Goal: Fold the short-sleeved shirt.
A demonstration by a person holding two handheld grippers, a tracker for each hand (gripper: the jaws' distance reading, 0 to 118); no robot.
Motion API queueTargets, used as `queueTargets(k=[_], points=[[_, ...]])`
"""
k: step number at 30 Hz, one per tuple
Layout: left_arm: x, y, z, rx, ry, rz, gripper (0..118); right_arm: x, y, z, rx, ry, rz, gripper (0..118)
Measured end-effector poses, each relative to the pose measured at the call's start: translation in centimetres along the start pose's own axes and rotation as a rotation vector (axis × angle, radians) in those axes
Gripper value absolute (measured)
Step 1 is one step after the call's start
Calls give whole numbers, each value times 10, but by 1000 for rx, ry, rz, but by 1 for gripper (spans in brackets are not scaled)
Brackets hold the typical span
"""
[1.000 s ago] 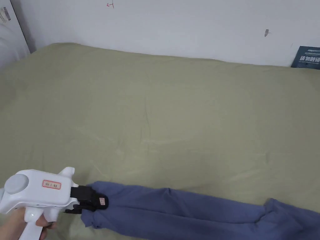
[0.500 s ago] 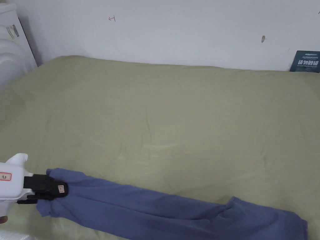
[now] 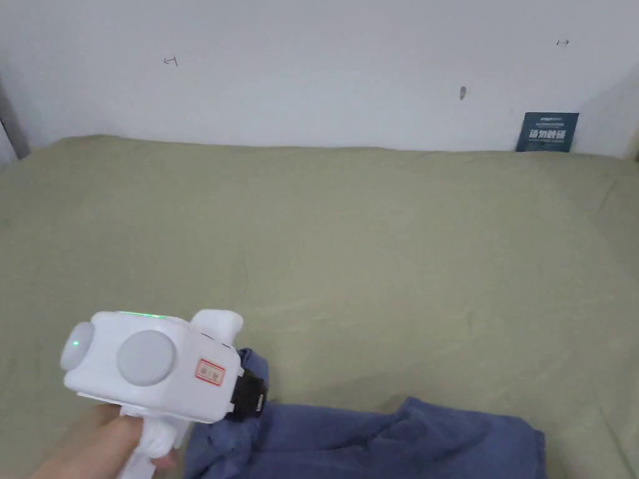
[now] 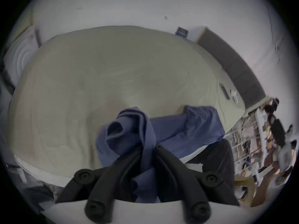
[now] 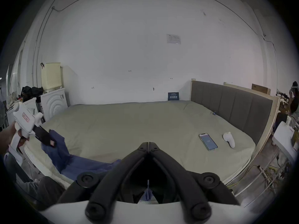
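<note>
Blue short-sleeved cotton shirt [image 3: 399,440] bunched along the near edge of an olive-green bed sheet [image 3: 349,249]. One end lifted, pinched between both jaws of the white left gripper [image 4: 146,148]. Right gripper [image 5: 148,144] with jaws together, tips touching, a scrap of blue cloth near its base. Black phone [image 5: 207,141] well apart.

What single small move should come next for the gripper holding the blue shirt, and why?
Probably carry the left gripper farther onto the bed and lay the cloth flat: its jaws clamp a bunched end of the blue shirt, which lies crumpled at the near edge.
</note>
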State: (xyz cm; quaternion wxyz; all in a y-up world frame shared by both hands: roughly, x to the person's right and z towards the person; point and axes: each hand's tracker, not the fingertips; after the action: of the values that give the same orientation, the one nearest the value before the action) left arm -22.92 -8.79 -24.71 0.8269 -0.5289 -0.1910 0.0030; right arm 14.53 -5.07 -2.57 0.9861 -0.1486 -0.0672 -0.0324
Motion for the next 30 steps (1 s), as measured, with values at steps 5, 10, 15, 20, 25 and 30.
queueTargets(k=[5, 10, 15, 20, 25, 30], points=[[37, -5, -82, -49, -16, -54, 112, 15, -2, 0, -26, -25, -34, 0], [34, -6, -71, 14, -109, 14, 87, 24, -1, 1, -36, -44, -46, 0], [-18, -16, -32, 101, -109, 115, 0, 19, -1, -6, -41, -20, -61, 0], [-58, -25, -46, 64, -184, 273, 0, 9, -4, -15, -58, 21, -56, 0], [-34, -32, -114, -84, -341, 334, 0, 7, -6, -16, -73, 29, -54, 0], [3, -42, -158, -69, -425, 341, 0, 12, -7, -15, -98, 2, -53, 0]])
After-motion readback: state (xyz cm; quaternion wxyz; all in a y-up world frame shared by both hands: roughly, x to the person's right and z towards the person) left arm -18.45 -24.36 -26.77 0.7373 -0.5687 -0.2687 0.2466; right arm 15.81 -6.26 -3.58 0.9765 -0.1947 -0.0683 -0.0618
